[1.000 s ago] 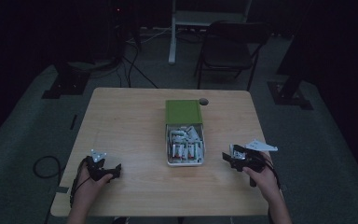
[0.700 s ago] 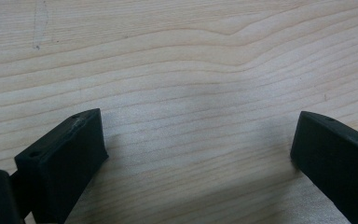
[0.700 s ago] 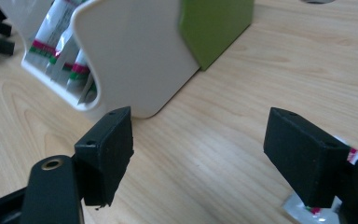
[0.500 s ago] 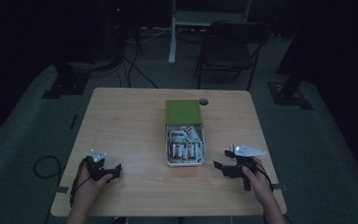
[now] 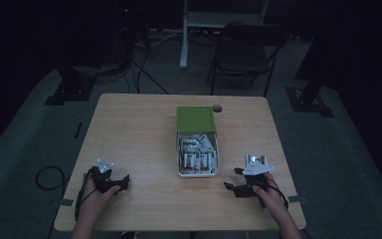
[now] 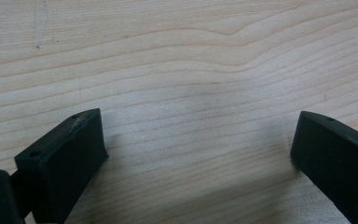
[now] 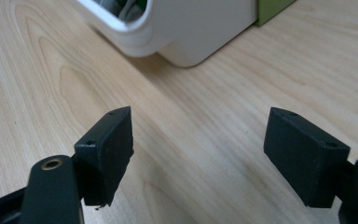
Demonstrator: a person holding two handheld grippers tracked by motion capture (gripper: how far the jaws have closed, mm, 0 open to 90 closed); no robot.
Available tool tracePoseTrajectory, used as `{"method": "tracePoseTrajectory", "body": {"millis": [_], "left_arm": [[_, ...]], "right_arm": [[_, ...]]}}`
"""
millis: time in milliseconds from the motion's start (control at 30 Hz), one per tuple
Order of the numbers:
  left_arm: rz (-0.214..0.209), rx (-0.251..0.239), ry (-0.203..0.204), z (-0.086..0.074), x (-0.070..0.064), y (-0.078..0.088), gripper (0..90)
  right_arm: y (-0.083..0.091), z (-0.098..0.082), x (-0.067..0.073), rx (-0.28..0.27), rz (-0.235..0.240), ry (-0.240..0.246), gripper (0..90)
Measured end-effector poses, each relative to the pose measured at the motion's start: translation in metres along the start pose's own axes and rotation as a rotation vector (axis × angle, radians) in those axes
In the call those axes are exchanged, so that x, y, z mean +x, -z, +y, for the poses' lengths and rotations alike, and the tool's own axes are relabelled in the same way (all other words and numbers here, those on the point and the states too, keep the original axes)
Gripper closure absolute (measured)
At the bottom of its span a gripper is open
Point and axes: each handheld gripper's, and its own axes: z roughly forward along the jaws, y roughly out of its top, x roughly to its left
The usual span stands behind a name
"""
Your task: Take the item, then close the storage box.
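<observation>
1. Batteries fill a white tray that sits near the middle of a light wooden table. They are white cells with green bands, packed upright and leaning together. Any lettering on them is too small to read.
2. Just behind the tray, touching its far end, lies a flat green lid or box. No print is readable on it.
3. Beyond the green piece, near the table's far edge, is a small dark round spot; what it is cannot be told.
4. The right gripper rests low over the table to the right of the tray, near it but not touching. Its jaws stand wide apart with bare wood between them, holding nothing. In the right gripper view, the tray's rounded white corner lies ahead of the jaws, with a strip of green beside it.
5. The left gripper lies at the near left of the table, well apart from the tray. Its jaws are also spread wide over bare wood grain, gripping nothing.
6. Nothing lies between either gripper and the tray.
7. Past the table, on a dark floor, stand a black folding chair, a pale stand and loose cables.
</observation>
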Motion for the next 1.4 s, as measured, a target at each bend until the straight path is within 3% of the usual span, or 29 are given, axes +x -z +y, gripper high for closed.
{"method": "tracePoseTrajectory", "body": {"millis": [233, 500, 833, 900, 1067, 1400], "left_arm": [[0.000, -0.001, 0.000, 0.000, 0.000, 0.000, 3.3], [0.000, 0.002, 0.000, 0.000, 0.000, 0.000, 3.3], [-0.006, -0.001, -0.005, 0.000, 0.000, 0.000, 3.5], [-0.015, 0.002, -0.017, 0.000, -0.001, 0.000, 3.5], [-0.081, -0.004, -0.090, 0.000, -0.009, 0.000, 4.2], [-0.139, -0.012, -0.199, 0.007, -0.028, 0.002, 4.3]], "right_arm": [[-0.004, -0.005, 0.002, 0.044, 0.025, 0.017, 23.5], [-0.008, -0.004, 0.007, 0.106, 0.013, 0.089, 19.0], [-0.010, -0.004, 0.010, 0.119, 0.000, 0.081, 12.1], [-0.010, -0.004, 0.010, 0.119, 0.000, 0.081, 12.1], [-0.010, -0.004, 0.009, 0.116, -0.002, 0.078, 14.2], [-0.005, -0.003, 0.006, 0.074, -0.015, 0.059, 14.7]]}}
